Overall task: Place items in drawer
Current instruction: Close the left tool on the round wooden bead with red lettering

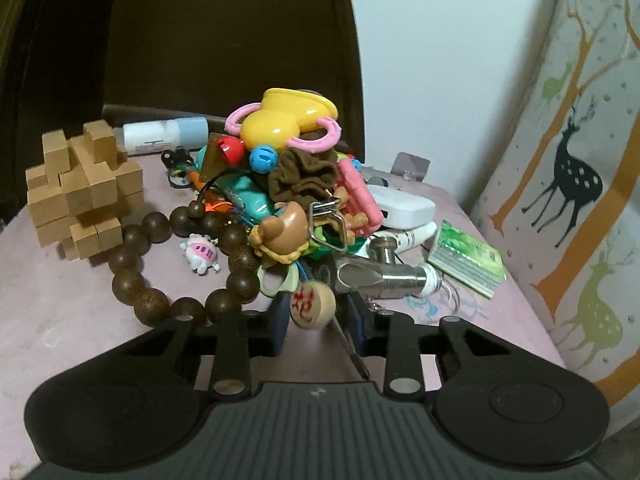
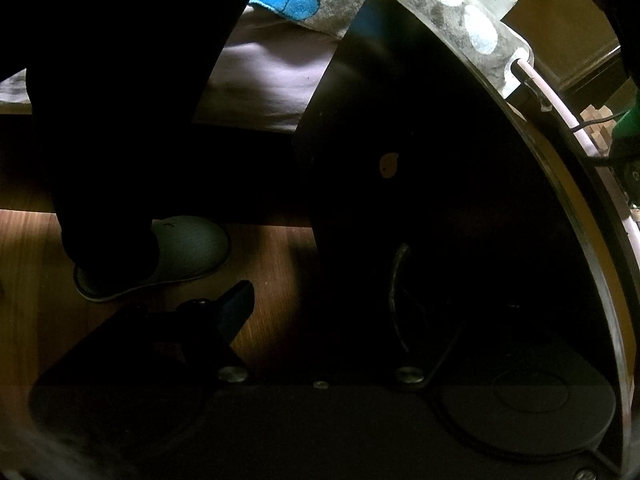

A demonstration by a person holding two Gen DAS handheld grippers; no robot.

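**Left gripper at the round wooden piece, pile mostly still on top**

From what I see, the task is at early stage. Almost all items still lie in a pile on the pink tabletop; nothing of it is visible in a drawer yet.

My left gripper has its jaws fairly narrow, w/ the round wooden piece between them. The left pad looks touching it, the right pad stands a bit apart, so I judge it is not clamped yet. The piece is pale wood, disc shape, red character on its face, lying at the near edge of the pile, just beside the bead bracelet and the metal tap part.

The right gripper is wide open & holds nothing. It hangs low by the dark cabinet front, near a curved handle, approx. in front of it. The view is too dark to tell if this is the drawer, or if it is open.
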